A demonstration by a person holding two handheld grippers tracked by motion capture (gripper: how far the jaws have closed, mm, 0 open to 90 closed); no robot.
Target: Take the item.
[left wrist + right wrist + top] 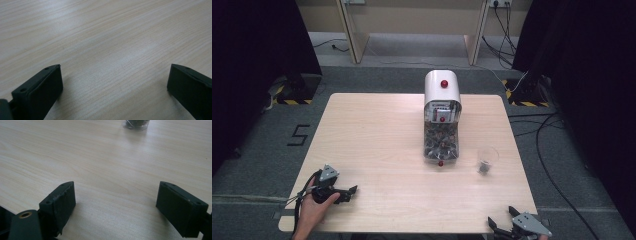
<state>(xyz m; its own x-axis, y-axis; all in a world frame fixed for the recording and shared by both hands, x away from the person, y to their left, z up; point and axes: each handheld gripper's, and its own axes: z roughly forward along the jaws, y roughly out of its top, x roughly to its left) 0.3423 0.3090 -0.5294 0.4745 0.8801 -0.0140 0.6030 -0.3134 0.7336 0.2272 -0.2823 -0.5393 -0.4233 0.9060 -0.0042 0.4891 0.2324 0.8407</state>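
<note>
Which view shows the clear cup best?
The high view: the whole cup stands on the table, right of the dispenser. The right gripper view shows just its base at the top edge; the left gripper view shows bare wood.

Pale wooden table (377, 140), floor cables (547, 150)

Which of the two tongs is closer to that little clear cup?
The right tongs, at the table's near edge just below the clear cup. The left tongs sit far across at the near-left corner.
</note>
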